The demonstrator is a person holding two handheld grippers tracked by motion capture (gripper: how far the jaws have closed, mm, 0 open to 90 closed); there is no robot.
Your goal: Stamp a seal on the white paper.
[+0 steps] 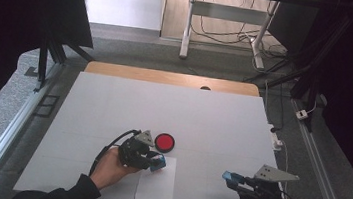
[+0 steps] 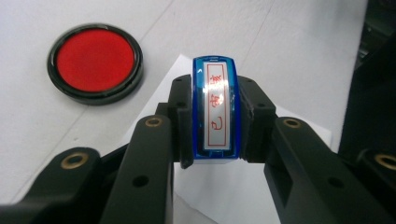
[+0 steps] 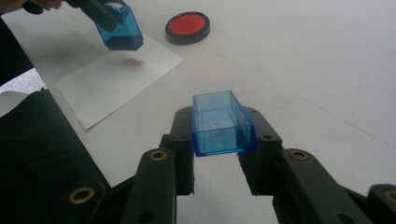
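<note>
stamp (image 2: 215, 108) | clamped in left tool (image 2: 212, 126) | above paper (image 1: 156, 182)

Stamp (image 2: 215, 108), top label: red-bordered rectangle held three red Chinese characters in a column. First read 已; the other two sat under glare and couldn't be made out. Sheet of paper (image 3: 112, 74): small red rectangular imprint (image 3: 133, 62) lay just below the stamp, too small to read. No other text was legible.
</note>
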